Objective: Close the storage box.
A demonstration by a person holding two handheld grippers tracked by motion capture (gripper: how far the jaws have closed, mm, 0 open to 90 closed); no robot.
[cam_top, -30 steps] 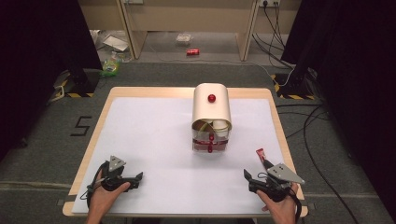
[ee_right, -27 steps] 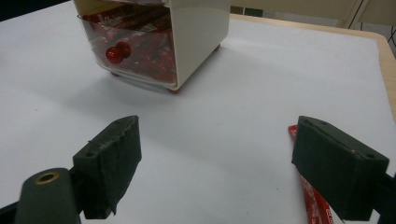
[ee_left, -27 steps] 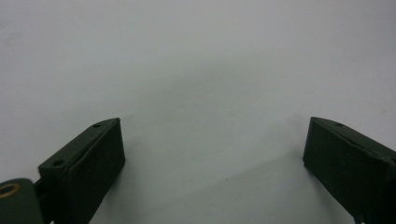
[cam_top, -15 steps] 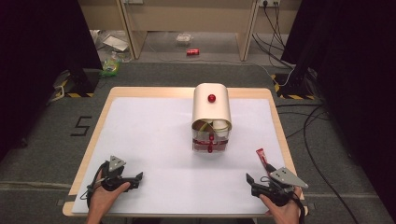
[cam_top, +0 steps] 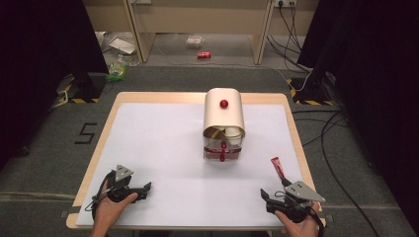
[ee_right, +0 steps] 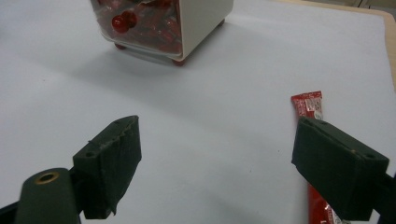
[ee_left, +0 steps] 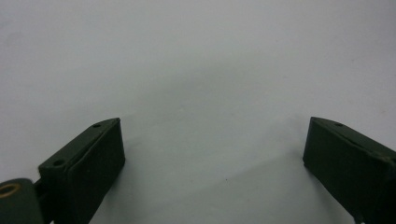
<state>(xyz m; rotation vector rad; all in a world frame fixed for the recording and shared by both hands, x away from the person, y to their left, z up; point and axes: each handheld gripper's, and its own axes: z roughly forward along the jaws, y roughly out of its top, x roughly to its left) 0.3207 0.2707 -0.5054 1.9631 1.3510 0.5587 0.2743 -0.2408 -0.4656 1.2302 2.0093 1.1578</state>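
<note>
A cream box (cam_top: 225,117) with a curved roll-top lid and a red knob stands at the table's middle; its clear lower front (cam_top: 222,151) holds several red packets. The same box (ee_right: 187,21) is far ahead in the right gripper view. One red sachet (cam_top: 277,168) lies flat on the white table, right of the box. My right gripper (cam_top: 266,196) is open at the front right edge, just short of the sachet (ee_right: 308,105), which lies beside its right jaw. My left gripper (cam_top: 146,187) rests open at the front left corner, with nothing but bare white surface between its jaws (ee_left: 212,154).
The table (cam_top: 163,148) has a white top with a wooden border. Beyond it are grey floor, cables (cam_top: 326,133) at the right, a red can (cam_top: 203,55) and litter at the back, and a dark curtain on each side.
My right gripper has drawn back slightly toward the table's near edge. The left gripper, the box and the sachet have stayed put.
</note>
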